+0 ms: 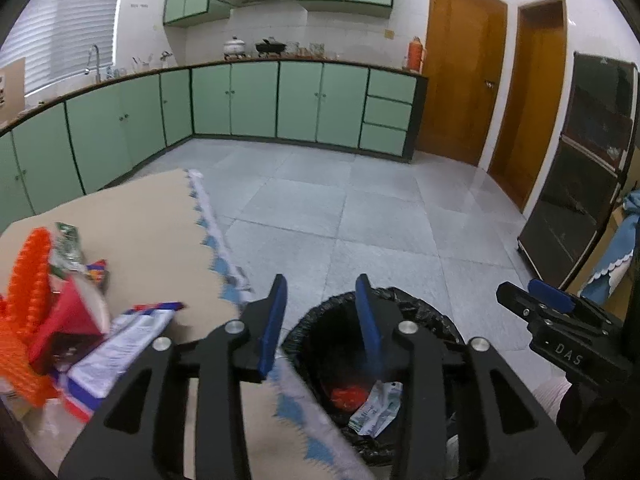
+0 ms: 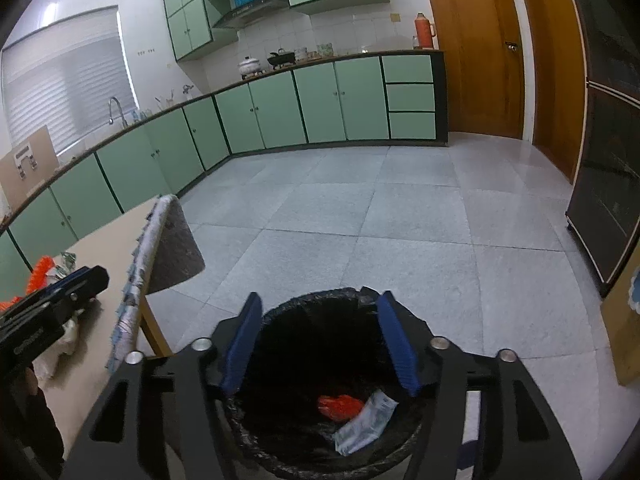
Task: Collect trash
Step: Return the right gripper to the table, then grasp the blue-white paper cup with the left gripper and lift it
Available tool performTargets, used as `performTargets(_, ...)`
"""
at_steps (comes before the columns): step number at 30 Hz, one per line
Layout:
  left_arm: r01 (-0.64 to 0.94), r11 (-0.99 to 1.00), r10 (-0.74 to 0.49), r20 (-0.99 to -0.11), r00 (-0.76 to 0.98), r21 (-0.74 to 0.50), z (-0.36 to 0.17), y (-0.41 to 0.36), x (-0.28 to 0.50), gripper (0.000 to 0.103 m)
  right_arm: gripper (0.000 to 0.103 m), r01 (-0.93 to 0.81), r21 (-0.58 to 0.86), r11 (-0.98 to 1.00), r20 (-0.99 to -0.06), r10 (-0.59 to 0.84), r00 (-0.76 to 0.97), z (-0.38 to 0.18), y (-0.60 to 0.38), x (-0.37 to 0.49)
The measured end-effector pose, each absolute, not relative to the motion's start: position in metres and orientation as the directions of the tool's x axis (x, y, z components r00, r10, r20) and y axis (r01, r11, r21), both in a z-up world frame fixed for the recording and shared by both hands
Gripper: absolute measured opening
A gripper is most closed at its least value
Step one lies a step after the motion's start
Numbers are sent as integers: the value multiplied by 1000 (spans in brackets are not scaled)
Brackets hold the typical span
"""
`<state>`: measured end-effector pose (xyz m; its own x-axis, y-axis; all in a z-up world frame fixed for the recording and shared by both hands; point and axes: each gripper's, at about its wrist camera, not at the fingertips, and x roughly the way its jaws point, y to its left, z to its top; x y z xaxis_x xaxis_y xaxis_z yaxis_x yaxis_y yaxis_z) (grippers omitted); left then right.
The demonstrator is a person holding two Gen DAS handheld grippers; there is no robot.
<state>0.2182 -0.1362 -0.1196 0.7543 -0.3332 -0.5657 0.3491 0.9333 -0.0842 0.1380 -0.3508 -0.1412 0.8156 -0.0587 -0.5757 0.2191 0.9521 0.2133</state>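
Tabletop (image 1: 144, 216) at left carries remaining trash: orange plastic piece (image 1: 28, 320), red carton (image 1: 68, 320), flat printed wrapper (image 1: 132, 336). Bin (image 2: 320, 360) near, on floor, holds red scrap (image 2: 340, 406) and pale wrapper (image 2: 366, 420). I read the tabletop wrapper as light, limp, slippery; pinch its near edge. Left gripper (image 1: 320, 320) fingers half apart, empty. Right gripper (image 2: 320, 344) fingers spread wide over bin, empty.
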Motion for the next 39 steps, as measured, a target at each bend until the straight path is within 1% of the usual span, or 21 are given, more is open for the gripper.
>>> performTargets(2, 326, 942, -318, -540, 779, -84, -111, -116, 207, 50, 81, 194, 206, 959, -543, -53, 838, -130, -337, 134)
performTargets(4, 293, 954, -282, -509, 813, -61, -101, -95, 197, 54, 85, 160, 200, 967, -523, -33, 852, -122, -321, 133)
performTargets(5, 276, 960, -264, -496, 827, -50, -95, -87, 190, 59, 87, 141, 199, 970, -510, -21, 860, -117, -312, 132)
performTargets(6, 256, 966, -243, -484, 841, -40, -92, -78, 185, 62, 89, 126, 197, 972, -501, -11, 866, -114, -304, 132)
performTargets(9, 166, 986, -145, -456, 878, 6, -84, -41, 168, 67, 90, 63, 194, 979, -476, 37, 879, -105, -272, 134)
performTargets(10, 113, 993, -85, -449, 890, 36, -84, -25, 162, 68, 90, 50, 191, 980, -470, 47, 882, -103, -263, 135)
performTargets(12, 44, 997, -10, -439, 899, 67, -84, -4, 154, 71, 90, 12, 177, 984, -453, 71, 889, -101, -238, 135)
performTargets(13, -9, 996, 46, -432, 900, 87, -86, 12, 149, 72, 90, -1, 167, 986, -449, 77, 890, -99, -229, 135)
performTargets(15, -77, 992, 114, -434, 893, 102, -87, 35, 141, 75, 90, -36, 144, 989, -440, 97, 893, -101, -205, 135)
performTargets(19, -195, 975, 223, -469, 855, 107, -100, 81, 128, 75, 90, -95, 141, 985, -436, 148, 888, -108, -166, 134)
performTargets(22, -229, 967, 256, -479, 840, 114, -104, 105, 125, 75, 90, -134, 139, 981, -440, 183, 879, -114, -143, 136)
performTargets(24, -243, 964, 266, -496, 827, 111, -112, 116, 124, 79, 90, -160, 128, 979, -450, 200, 870, -118, -130, 137)
performTargets(29, -252, 964, 257, -534, 805, 83, -125, 133, 124, 83, 90, -189, 96, 977, -463, 212, 861, -120, -111, 139)
performTargets(31, -247, 966, 249, -558, 791, 81, -131, 135, 128, 83, 90, -191, 88, 978, -467, 210, 859, -121, -108, 138)
performTargets(39, -257, 964, 244, -593, 768, 63, -139, 141, 137, 83, 90, -192, 68, 979, -489, 200, 849, -123, -106, 143)
